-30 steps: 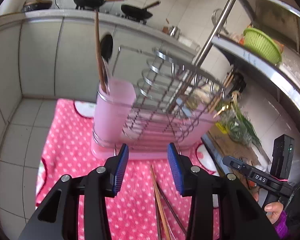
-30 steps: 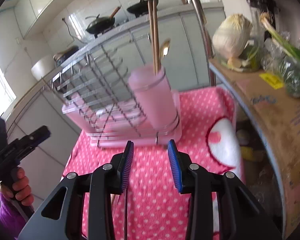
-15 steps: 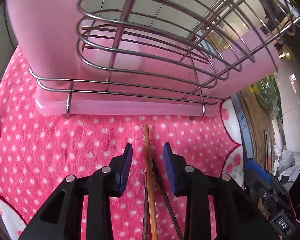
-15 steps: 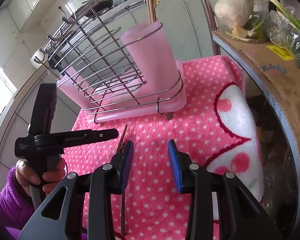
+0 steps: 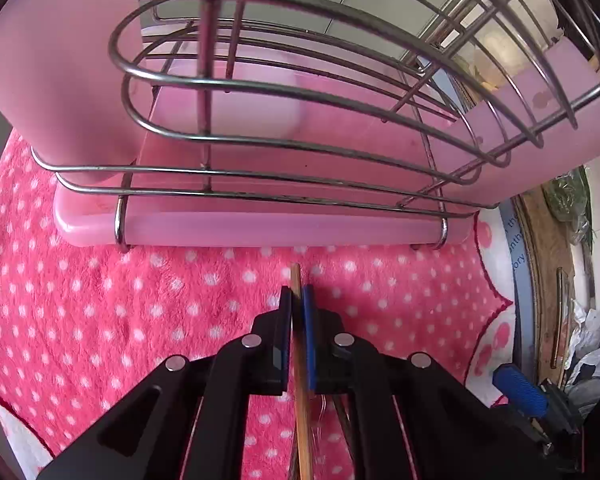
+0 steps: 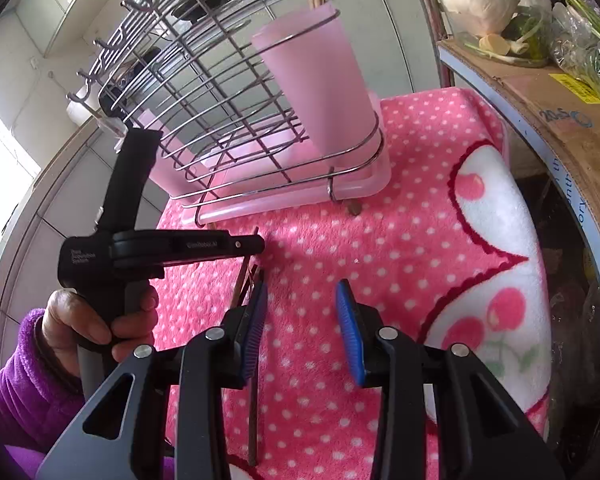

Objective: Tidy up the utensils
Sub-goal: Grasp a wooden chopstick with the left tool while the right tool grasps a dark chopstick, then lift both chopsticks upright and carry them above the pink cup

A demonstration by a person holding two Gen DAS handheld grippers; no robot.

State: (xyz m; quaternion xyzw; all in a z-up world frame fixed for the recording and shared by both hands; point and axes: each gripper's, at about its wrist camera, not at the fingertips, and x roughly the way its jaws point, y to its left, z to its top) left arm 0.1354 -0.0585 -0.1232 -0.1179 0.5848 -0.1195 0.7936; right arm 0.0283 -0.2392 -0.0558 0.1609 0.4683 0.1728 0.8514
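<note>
Since the earlier frame the left gripper (image 5: 297, 300) had dropped close to the pink white-dotted fleece cloth (image 5: 100, 320) and its jaws, then spread apart, had pressed together on a thin light-brown wooden chopstick (image 5: 300, 400). The right gripper (image 6: 302, 320) had sunk a little; its jaws stood spread as before, with nothing between them.

White lettering on the left gripper's black body was too small to read in the right wrist view. A cardboard box (image 6: 560, 112) beside the cloth carried a yellow label and blue print, neither legible.

The pinched chopstick was slim and straight, lying on the cloth, its tip just short of the pink plastic tray under the steel wire dish rack (image 5: 300, 148). More dark chopsticks (image 6: 253, 420) lay beside it. A frosted pink utensil cup (image 6: 320, 80) in the rack held chopsticks upright.
</note>
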